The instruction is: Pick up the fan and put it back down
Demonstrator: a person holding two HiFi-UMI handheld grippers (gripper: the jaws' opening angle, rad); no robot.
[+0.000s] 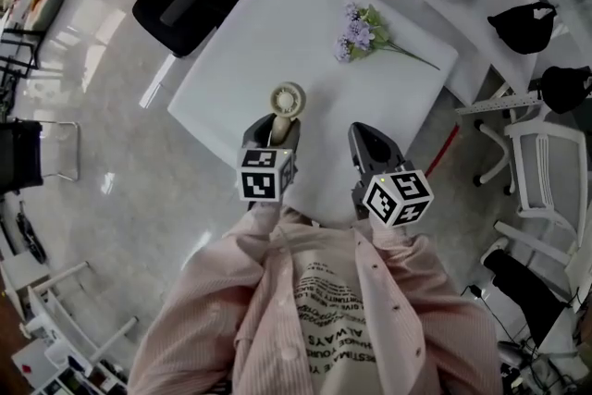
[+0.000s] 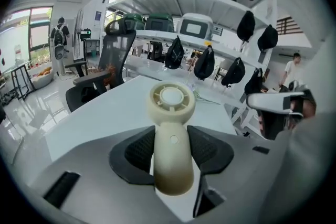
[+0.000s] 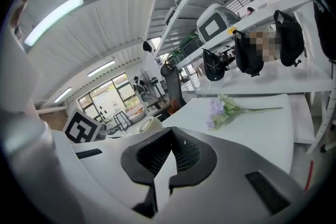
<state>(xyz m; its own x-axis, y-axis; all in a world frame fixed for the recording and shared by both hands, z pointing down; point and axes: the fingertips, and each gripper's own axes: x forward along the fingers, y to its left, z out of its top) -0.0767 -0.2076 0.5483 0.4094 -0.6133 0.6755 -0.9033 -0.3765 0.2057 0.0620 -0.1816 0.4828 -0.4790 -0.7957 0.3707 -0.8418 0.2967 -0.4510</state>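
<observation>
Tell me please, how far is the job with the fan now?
Done: the left gripper is shut on the fan by its handle, and the fan seems lifted off the white table. In hand: holding it up. Left: setting it back down and letting go. The right gripper is shut and empty.

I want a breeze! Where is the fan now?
Head view: the fan is gripped by its handle in the left claw, over the white table's near edge, with the purple flowers farther right.
</observation>
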